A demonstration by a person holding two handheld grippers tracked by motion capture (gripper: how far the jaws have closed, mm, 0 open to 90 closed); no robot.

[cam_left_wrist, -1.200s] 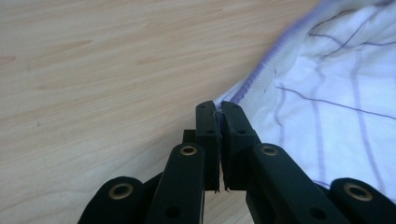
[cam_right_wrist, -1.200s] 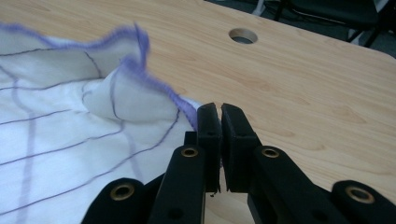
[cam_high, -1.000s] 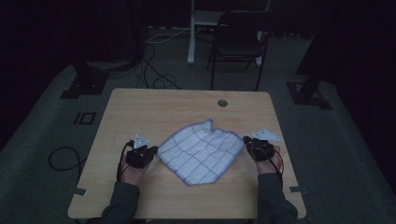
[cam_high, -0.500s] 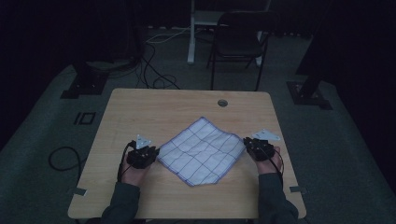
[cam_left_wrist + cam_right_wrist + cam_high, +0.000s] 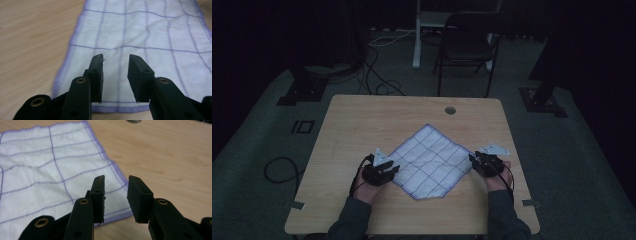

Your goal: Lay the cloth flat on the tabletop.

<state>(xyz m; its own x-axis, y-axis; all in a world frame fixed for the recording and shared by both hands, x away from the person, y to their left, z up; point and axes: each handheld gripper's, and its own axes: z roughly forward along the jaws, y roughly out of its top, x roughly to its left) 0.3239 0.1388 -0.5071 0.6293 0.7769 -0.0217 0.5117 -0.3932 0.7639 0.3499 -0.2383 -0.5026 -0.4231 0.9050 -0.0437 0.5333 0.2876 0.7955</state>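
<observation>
A white cloth (image 5: 429, 162) with purple grid lines and a purple hem lies spread flat as a diamond on the wooden table (image 5: 362, 120). My left gripper (image 5: 389, 169) sits at the cloth's left corner. Its jaws have just been opening and stand open over the cloth (image 5: 140, 32), with the hem beneath them and not pinched. My right gripper (image 5: 474, 161) is at the right corner. Its jaws have also just been opening and stand apart above the cloth's corner edge (image 5: 45, 177). The pads of my left gripper (image 5: 115, 58) and right gripper (image 5: 116, 180) press on nothing.
A round cable hole (image 5: 450, 110) sits near the table's far edge. Beyond the table stand a dark chair (image 5: 472, 45) and a white post, with cables (image 5: 377, 75) on the grey floor. Bare wood surrounds the cloth on all sides.
The cloth, rumpled with its far part folded over a second ago, now lies flat. My left gripper has shifted a little to the right. The right hand has stayed put.
</observation>
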